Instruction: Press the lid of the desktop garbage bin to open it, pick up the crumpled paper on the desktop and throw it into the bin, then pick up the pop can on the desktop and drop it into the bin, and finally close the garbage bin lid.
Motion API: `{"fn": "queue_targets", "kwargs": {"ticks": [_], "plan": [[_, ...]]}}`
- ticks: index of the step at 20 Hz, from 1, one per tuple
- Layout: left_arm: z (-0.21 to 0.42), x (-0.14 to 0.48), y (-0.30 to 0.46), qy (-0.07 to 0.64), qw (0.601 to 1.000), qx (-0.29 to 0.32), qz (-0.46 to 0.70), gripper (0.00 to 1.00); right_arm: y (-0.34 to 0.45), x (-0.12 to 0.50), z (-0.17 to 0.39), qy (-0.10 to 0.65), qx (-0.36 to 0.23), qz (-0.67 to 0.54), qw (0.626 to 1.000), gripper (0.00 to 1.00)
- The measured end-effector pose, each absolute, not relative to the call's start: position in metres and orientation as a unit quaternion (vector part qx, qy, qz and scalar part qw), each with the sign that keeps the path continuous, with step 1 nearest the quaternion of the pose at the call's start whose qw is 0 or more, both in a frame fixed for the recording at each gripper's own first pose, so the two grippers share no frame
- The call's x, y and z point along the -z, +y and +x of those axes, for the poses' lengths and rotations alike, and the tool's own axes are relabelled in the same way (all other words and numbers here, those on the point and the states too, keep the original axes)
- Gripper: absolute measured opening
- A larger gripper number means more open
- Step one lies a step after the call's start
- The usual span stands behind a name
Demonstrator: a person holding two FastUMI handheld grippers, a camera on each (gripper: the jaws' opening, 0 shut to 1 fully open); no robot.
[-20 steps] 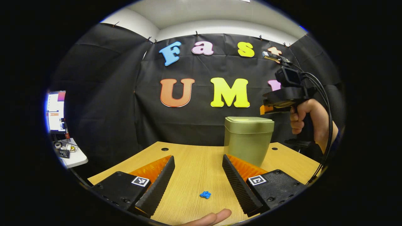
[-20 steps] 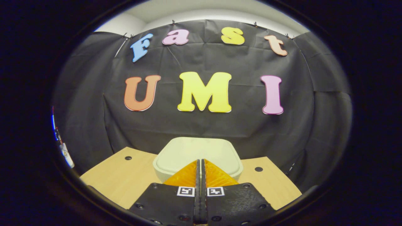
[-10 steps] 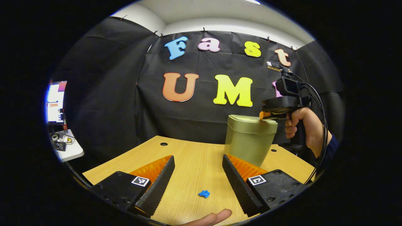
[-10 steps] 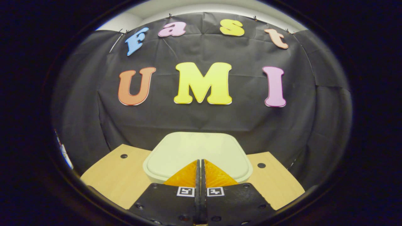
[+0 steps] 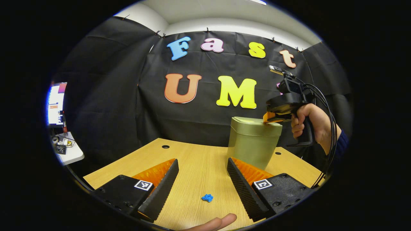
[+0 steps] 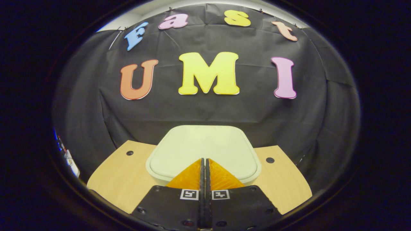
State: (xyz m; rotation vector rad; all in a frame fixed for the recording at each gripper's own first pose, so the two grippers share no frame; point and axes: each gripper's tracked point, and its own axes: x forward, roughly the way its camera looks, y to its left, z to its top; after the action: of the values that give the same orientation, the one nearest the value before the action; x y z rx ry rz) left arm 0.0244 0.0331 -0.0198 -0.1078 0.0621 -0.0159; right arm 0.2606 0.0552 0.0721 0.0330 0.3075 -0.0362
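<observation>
bin [image 5: 253, 146] at desk's far side, lid [image 6: 203, 150] not yet open — right gripper [image 6: 203, 162], fingers pressed together, tips on lid; left gripper [image 5: 202, 175] spread, empty. paper and can steps remain.

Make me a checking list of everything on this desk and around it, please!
Surface: light wooden desktop with round holes.
Job's things: pale green lidded plastic bin upright, lid down; small blue crumpled paper between the left gripper's fingers, untouched; pop can: nothing seen.
Clutter: nothing seen.
Grippers: left gripper open above the desktop; right gripper shut, tips at the lid's near edge.
Cables: black cables hanging off the right gripper.
Surroundings: black cloth wall; lit monitor and white side table at left.
</observation>
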Motion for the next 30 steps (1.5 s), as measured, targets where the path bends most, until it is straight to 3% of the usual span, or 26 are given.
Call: {"fn": "queue_targets", "kwargs": {"ticks": [5, 23, 26, 28, 30], "plan": [[0.023, 0.018, 0.031, 0.024, 0.999, 0.017, -0.036, 0.98, 0.055, -0.085, 0.243, 0.139, -0.004, 0.092, 0.986, 0.00], [0.030, 0.033, 0.027, 0.041, 0.999, 0.011, -0.009, 0.98, 0.050, -0.095, 0.101, 0.002, -0.053, 0.008, 0.999, 0.02], [0.030, 0.035, 0.028, 0.049, 0.999, 0.009, -0.001, 0.98, 0.039, -0.091, 0.082, -0.015, -0.049, 0.030, 0.998, 0.39], [0.029, 0.035, 0.030, 0.051, 0.999, 0.000, -0.003, 0.98, 0.033, -0.088, 0.073, -0.029, -0.047, 0.022, 0.998, 0.44], [0.031, 0.035, 0.028, 0.051, 0.999, -0.001, -0.017, 0.98, 0.024, -0.084, 0.063, -0.037, -0.044, 0.019, 0.998, 0.59]]}}
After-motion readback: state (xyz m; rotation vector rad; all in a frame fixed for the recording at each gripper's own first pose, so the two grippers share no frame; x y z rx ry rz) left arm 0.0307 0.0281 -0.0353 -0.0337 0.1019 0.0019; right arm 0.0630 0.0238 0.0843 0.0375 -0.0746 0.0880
